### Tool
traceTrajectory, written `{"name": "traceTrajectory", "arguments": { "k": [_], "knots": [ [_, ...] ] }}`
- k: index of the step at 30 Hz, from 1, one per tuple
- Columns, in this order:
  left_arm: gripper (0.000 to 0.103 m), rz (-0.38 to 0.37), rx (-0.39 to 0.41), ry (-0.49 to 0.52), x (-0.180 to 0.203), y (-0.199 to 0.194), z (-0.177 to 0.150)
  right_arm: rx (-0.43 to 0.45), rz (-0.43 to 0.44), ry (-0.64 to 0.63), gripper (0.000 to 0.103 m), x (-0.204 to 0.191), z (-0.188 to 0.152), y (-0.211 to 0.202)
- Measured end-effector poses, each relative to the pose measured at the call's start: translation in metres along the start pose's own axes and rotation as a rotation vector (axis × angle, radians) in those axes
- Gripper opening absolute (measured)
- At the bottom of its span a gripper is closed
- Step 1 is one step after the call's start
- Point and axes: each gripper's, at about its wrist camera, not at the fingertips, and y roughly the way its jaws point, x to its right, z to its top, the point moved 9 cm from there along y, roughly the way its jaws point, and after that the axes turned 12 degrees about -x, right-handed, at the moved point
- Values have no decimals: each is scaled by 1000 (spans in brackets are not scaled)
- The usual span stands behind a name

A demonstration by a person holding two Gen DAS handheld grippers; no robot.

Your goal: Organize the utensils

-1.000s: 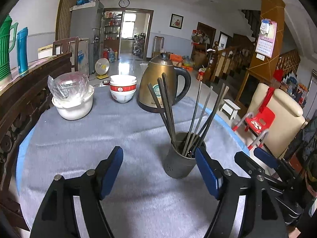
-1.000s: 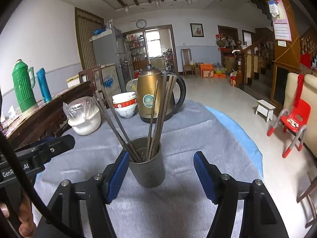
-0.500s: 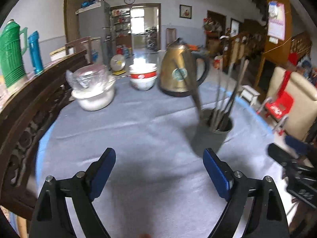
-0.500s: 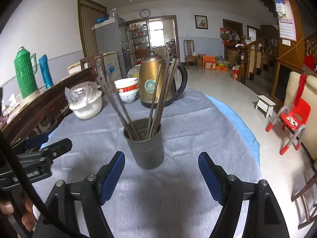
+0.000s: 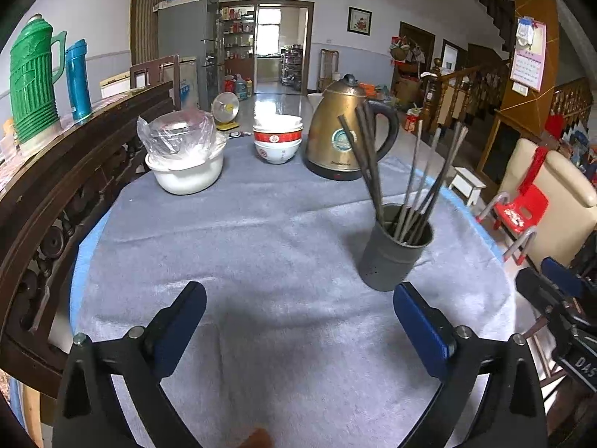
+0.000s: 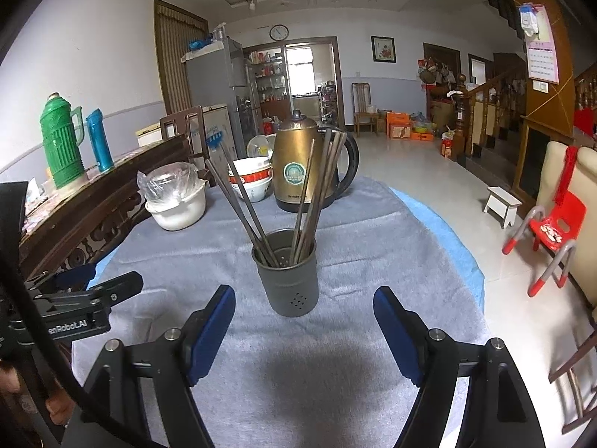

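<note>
Round table [image 5: 261, 246], covered by a grey cloth, carries everything in view. At its far side stand a brass kettle [image 5: 345, 130], a white pot [image 5: 184, 171] with a plastic bag over it, and stacked bowls [image 5: 278, 142]; none of these appears to belong to the task. Nearer the camera, towards the table's right side in the left wrist view and centred in the right wrist view, stands the grey holder [image 6: 287, 280], upright on the cloth. All visible chopsticks [image 6: 313, 201] stand in it, fanned in two loose groups that lean left and right against the rim. No utensil lies loose on the visible cloth.

Left gripper [image 5: 298, 328] hovers over bare cloth with its jaws spread wide and nothing between them; the holder sits just beyond its right finger, apart from it. Right gripper [image 6: 304, 330] points straight at the holder, jaws likewise wide apart and empty, the holder near but beyond the fingertips and untouched.

Judged from this layout, the collecting step looks complete, since the utensils are gathered in one container and both grippers are free. What may remain is minor: evening the fanned chopsticks or shifting the holder to a final spot. Whether either is intended cannot be told from the views.
</note>
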Motion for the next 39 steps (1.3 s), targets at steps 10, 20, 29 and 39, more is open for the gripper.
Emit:
{"name": "traceTrajectory", "arguments": {
  "k": [10, 20, 29, 39],
  "knots": [
    [102, -53, 35, -17, 5, -29, 4, 15, -4, 17, 79, -7, 1, -25],
    [102, -26, 104, 11, 10, -53, 6, 44, -18, 17, 79, -15, -1, -40],
    [102, -12, 117, 67, 24, -60, 6, 48, -19, 17, 79, -15, 1, -41],
    [102, -7, 101, 73, 26, -57, 3, 46, -26, 15, 79, -13, 2, -39]
  ]
}}
